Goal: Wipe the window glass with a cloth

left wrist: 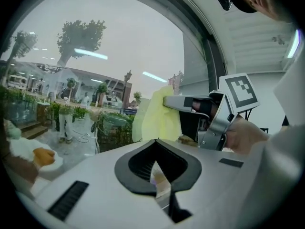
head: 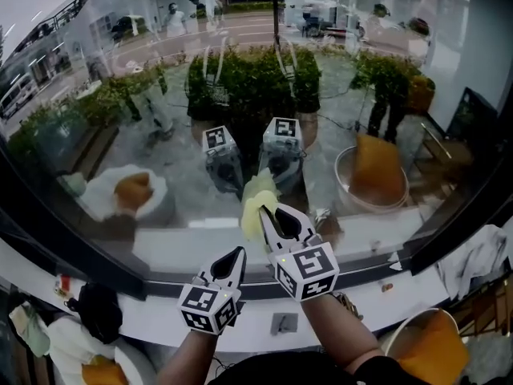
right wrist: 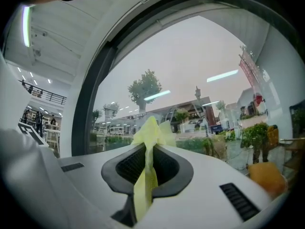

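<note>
- Right tool (head: 267, 211) clenched on yellow cloth (head: 255, 195); cloth sits at the window glass (head: 144, 111), low centre.
- Left tool (head: 237, 255) closed, empty.
- Suggest even pressure and overlapping strokes, keeping jaw tips off the glass.

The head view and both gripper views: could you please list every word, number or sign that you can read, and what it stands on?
No readable text in any view.
Marker cubes on the left hand-held gripper and right hand-held gripper: black-and-white square patterns only, no letters.
Red banners beyond the window glass: print too blurred to read.
Shopfronts outside: too small to read.
</note>
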`<state>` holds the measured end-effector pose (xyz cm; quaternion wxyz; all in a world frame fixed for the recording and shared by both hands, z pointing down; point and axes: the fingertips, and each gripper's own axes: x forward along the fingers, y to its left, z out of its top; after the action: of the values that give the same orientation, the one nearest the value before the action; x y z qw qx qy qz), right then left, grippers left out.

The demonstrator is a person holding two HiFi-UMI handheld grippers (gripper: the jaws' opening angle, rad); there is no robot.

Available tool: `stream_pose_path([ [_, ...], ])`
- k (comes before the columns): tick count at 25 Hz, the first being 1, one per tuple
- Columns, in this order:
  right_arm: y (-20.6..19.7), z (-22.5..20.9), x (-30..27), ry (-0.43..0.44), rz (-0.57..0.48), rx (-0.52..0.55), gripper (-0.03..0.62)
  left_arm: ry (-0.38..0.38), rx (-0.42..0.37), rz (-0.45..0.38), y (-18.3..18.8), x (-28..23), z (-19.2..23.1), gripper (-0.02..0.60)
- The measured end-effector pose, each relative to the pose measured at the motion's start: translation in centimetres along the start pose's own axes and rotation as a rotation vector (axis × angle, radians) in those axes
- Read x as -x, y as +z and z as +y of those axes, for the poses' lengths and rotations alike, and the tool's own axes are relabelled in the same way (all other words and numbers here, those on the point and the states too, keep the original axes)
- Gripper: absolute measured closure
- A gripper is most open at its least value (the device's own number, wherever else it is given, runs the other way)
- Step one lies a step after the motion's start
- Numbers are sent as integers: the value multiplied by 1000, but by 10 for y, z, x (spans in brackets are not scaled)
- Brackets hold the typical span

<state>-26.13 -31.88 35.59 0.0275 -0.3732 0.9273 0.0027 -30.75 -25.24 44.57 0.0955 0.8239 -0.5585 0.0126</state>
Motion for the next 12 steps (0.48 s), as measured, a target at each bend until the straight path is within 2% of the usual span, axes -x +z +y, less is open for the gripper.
stream_pose_path([
  [12,3,-37,26,44,15,24,542,-1,2,-3,0,-31,-45,574],
])
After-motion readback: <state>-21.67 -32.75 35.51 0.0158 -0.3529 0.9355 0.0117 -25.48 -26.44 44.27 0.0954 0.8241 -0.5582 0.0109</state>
